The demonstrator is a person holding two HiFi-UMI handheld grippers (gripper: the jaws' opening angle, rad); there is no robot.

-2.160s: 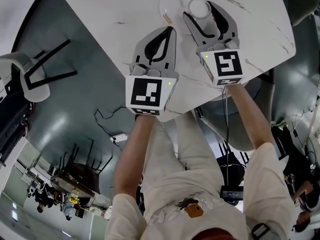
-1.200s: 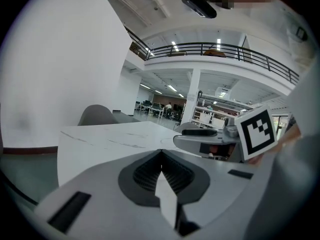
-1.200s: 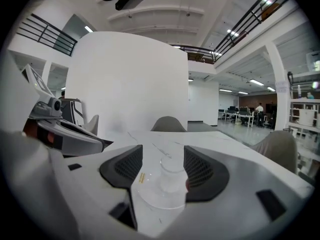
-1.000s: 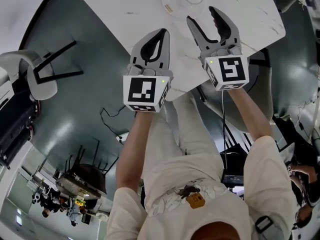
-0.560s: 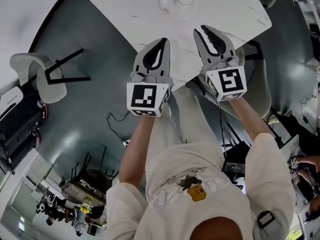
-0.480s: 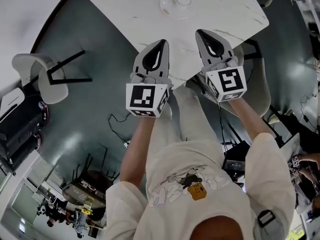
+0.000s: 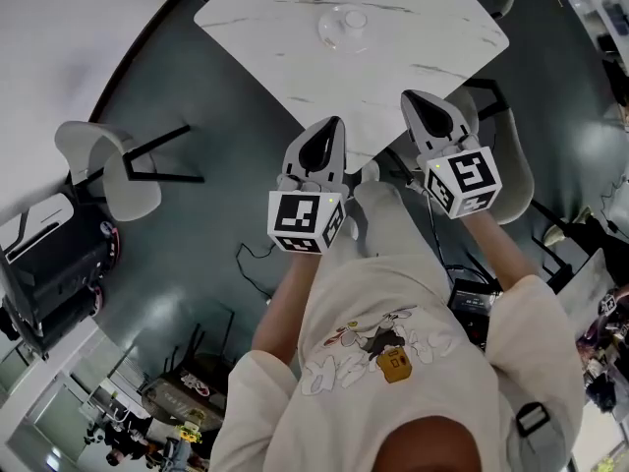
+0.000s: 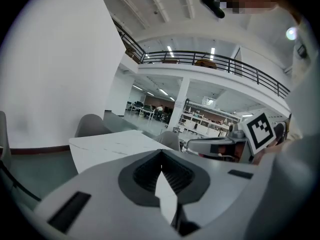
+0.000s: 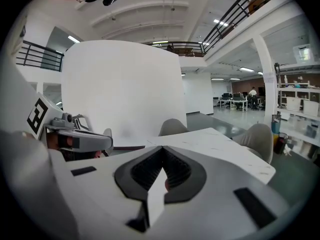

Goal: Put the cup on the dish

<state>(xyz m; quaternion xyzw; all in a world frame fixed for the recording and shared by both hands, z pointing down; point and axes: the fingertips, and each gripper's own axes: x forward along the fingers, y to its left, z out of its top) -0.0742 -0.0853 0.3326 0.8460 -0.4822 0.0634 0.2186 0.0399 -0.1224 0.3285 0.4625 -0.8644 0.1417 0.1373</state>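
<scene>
Markers: black-and-white square codes on both grippers' cubes; cartoon print on the person's shirt (image 7: 378, 337), too small to read.
Left gripper (image 7: 336, 123): clenched, empty, tips meeting; held just off the table's (image 7: 285, 23) near corner, pointing towards it.
Right gripper (image 7: 413, 96): jaws have just been closing and now meet, empty; over the table's near edge.
Cup (image 7: 356, 19): on the dish (image 7: 332, 35), mid-table, well apart from both grippers.
Room: white marbled table, grey chair (image 7: 513, 170) beside it, dark floor (image 7: 216, 146), railed balcony (image 8: 210, 59) beyond.
</scene>
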